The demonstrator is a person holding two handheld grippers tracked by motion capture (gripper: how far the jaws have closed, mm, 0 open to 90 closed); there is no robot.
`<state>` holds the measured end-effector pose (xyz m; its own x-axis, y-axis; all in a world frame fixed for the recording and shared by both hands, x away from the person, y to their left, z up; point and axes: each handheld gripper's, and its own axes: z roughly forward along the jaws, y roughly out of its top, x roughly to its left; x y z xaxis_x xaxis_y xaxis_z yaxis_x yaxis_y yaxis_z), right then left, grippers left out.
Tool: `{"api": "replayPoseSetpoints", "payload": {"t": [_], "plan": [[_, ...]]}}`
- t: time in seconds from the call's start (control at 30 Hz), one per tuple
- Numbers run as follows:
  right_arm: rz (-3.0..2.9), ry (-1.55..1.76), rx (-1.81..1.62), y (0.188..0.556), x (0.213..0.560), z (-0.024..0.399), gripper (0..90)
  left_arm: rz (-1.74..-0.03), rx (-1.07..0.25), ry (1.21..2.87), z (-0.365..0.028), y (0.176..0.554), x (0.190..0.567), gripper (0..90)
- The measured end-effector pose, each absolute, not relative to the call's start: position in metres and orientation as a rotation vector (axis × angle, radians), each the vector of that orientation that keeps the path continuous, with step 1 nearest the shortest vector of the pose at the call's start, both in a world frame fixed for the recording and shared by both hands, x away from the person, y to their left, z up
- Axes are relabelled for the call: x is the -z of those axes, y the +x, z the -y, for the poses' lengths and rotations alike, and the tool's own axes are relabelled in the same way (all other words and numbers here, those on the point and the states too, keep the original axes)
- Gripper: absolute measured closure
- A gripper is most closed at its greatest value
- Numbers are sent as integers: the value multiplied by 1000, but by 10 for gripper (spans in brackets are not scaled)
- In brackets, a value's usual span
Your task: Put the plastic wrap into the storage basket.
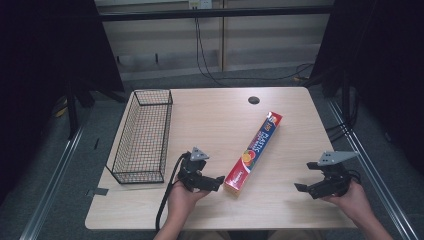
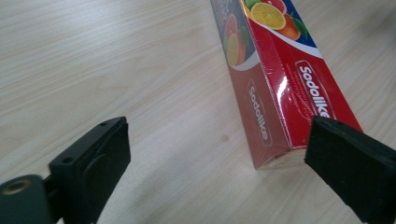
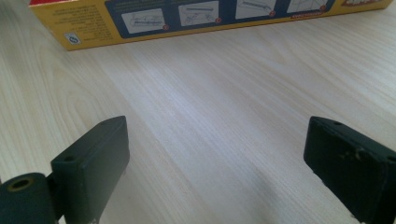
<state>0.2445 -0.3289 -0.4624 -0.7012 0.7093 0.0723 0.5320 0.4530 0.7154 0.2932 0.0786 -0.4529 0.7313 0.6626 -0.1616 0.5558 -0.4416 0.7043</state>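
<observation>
left hand-held gripper (image 1: pixel 216 183): jaws apart, empty, just left of the box's near end | right hand-held gripper (image 1: pixel 306 176): jaws apart, empty, well right of box | plastic-wrap box (image 1: pixel 253 153): flat on tabletop (image 1: pixel 210 120), lying diagonally, centre-right | wire basket (image 1: pixel 143 136): left side

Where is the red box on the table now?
In the high view the red box lies slanted on the table, right of the wire basket, with its near end just beside the open left claw.
</observation>
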Motion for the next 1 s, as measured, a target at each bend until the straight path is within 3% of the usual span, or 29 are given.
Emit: {"api": "replayPoseSetpoints", "payload": {"t": [0.43,1.0], "plan": [[-2451,1087,-1067,241,459,329,50,-874,-131,2173,-50,301,436,87],[-2470,1078,-1048,242,458,329,68,-847,-81,2215,13,332,419,181]]}}
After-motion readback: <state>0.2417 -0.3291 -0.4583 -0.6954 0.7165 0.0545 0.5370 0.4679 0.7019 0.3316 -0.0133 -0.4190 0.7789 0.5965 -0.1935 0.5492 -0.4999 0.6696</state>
